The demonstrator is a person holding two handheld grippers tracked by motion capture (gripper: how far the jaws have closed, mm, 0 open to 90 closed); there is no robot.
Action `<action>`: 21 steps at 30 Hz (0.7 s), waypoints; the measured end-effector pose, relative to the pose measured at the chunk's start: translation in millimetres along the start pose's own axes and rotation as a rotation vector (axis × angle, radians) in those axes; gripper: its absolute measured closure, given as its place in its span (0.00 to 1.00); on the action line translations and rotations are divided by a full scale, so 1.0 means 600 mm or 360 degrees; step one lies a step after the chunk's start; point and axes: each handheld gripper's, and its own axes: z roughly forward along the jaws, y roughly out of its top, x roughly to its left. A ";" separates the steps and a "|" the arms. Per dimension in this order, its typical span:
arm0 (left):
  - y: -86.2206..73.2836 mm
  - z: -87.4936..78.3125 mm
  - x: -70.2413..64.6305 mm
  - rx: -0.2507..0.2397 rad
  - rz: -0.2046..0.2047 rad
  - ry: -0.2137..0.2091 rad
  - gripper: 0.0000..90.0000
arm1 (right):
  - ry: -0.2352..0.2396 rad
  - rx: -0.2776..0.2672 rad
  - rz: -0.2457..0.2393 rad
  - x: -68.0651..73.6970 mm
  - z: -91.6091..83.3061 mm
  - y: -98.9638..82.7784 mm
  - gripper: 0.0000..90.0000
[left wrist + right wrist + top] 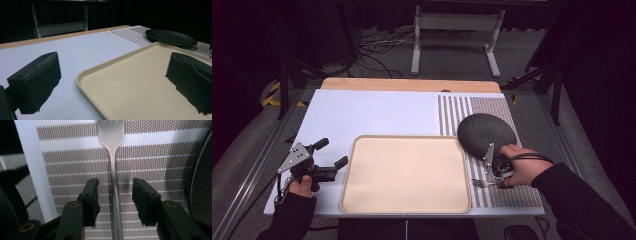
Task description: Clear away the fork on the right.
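A cream tray (406, 173) is sitting plain and unpatterned at the table's six o'clock edge. The white sheet (372, 112) under it is showing no pattern. At three o'clock, the mat (507, 192) is running brown-and-white stripes with a fine woven dotting. A black, finely textured plate (484, 131) is lying on it. The fork (113, 160) is gleaming silver against those stripes, between black jaws. A light wood strip (410, 84) is edging twelve o'clock.

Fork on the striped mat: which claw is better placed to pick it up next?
Right. The right claw is open with its jaws either side of the fork handle, not yet closed. The left claw hangs open by the tray's far side.
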 end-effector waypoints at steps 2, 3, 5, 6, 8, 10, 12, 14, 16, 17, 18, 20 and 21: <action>0.000 0.000 0.000 0.0000 0.0001 0.0000 0.00 | 0.0002 0.0038 -0.0049 -0.001 0.002 0.000 0.74; 0.000 0.000 0.000 0.0000 0.0000 0.0001 0.00 | 0.0003 0.0046 -0.0062 -0.001 0.003 0.001 0.76; 0.000 0.000 0.000 -0.0001 0.0000 0.0001 0.00 | 0.0013 0.0059 -0.0083 -0.002 0.005 0.001 0.81; 0.000 0.000 0.000 -0.0001 0.0000 0.0001 0.00 | 0.0020 0.0063 -0.0089 -0.002 0.006 0.001 0.82; 0.000 0.000 0.000 -0.0001 0.0000 0.0001 0.00 | 0.0019 0.0084 -0.0107 -0.002 0.007 0.002 0.86; 0.000 0.000 0.000 0.0000 0.0000 0.0002 0.00 | 0.0031 0.0093 -0.0126 -0.002 0.009 0.003 0.89; 0.000 0.000 0.000 0.0000 0.0000 0.0002 0.00 | 0.0033 0.0089 -0.0130 -0.002 0.012 0.004 0.91; 0.000 0.000 0.000 0.0001 0.0000 0.0002 0.00 | 0.0031 0.0102 -0.0151 -0.003 0.013 0.004 0.93; 0.000 0.000 0.000 0.0002 0.0000 0.0002 0.00 | 0.0035 0.0102 -0.0160 -0.005 0.016 0.005 0.94; 0.000 0.000 0.000 0.0002 0.0000 0.0003 0.00 | 0.0040 0.0097 -0.0155 -0.005 0.017 0.004 0.94; 0.000 0.000 0.000 0.0002 0.0000 0.0003 0.00 | 0.0040 0.0102 -0.0158 -0.005 0.016 0.005 0.94; 0.000 0.000 0.000 0.0003 0.0005 0.0005 0.00 | 0.0042 0.0103 -0.0168 -0.005 0.017 0.005 0.94; 0.000 0.000 0.000 0.0003 0.0005 0.0005 0.00 | 0.0043 0.0102 -0.0171 -0.005 0.017 0.005 0.94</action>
